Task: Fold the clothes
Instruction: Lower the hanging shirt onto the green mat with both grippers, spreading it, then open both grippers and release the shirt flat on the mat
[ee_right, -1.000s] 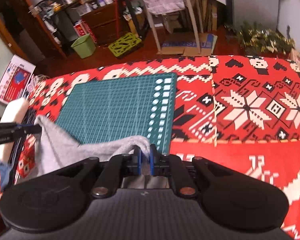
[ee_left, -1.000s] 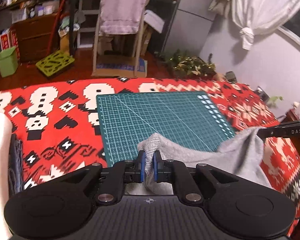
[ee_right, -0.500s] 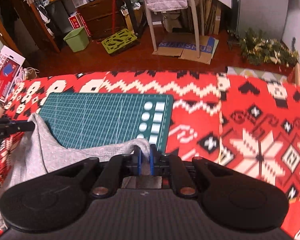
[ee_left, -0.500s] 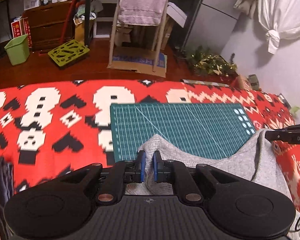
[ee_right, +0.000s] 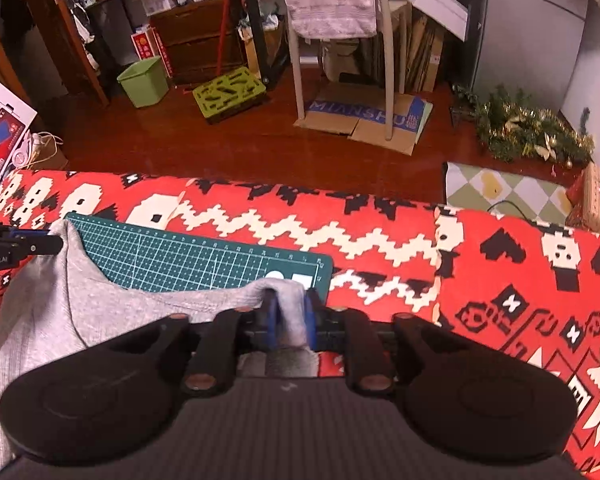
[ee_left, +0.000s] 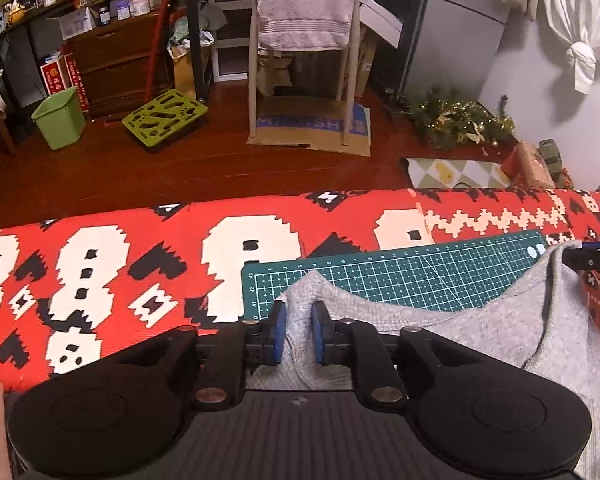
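Both tools, left [ee_left: 297, 330] and right [ee_right: 291, 320], clench grey garment [ee_left: 480, 332] over green mat [ee_left: 412, 276], seemingly on red blanket [ee_left: 140, 276].

Warm dim indoor light, strong fisheye bending at the edges, dark vignetted corners, soft glare on the wooden floor [ee_left: 204, 168], slight blur.

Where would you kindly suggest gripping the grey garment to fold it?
Hold the grey garment at the two ends of its leading hem, from the near side. The left tool and right tool already pinch bunched corners there, so the hem spans the mat.
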{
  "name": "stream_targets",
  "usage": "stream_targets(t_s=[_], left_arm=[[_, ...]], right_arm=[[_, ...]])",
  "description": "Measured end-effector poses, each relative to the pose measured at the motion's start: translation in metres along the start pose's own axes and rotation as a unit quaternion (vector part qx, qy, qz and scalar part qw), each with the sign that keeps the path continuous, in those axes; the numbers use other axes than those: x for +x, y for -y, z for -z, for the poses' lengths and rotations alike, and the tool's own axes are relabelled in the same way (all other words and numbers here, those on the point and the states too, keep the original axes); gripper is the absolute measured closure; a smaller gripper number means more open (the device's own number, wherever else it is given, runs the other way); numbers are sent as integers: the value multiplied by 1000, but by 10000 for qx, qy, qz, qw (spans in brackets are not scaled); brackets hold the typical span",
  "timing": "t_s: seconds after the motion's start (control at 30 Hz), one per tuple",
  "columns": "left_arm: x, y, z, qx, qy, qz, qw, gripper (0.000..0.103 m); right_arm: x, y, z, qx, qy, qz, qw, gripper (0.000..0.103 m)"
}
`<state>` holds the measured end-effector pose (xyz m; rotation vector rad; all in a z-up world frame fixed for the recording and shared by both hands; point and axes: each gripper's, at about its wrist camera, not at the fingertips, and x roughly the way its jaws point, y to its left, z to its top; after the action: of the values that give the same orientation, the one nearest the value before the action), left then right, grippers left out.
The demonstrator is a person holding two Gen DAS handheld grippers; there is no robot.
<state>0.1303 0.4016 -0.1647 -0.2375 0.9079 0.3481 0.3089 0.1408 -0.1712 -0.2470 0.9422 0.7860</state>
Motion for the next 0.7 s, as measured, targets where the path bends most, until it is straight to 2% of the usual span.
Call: stream_targets(t_s=[0.03,0.1,0.2,0.33,0.53,0.7], left_arm=[[-1,-1,0,-28,4,-23,10000,73],[-6,-3,3,-87,58,-79,9999,61],[-19,-5,7,-190,161,-73,9997,53],[-42,-7,13,-341,324,-38,9989,42],[-90,-1,35,-431,610,198,9970,40],[-126,14,69,-474,722,479,9951,39]], right_arm=[[-3,2,1,72,47,-5,10000,71],[-11,8,2,248,135,-101,9995,69],[-29,18,4,458,283,-200,9984,62],[-62,26,12,558,391,-153,9976,61],[-114,21,48,533,475,-111,9974,61],[-151,5,94,567,583,-139,9966,61]])
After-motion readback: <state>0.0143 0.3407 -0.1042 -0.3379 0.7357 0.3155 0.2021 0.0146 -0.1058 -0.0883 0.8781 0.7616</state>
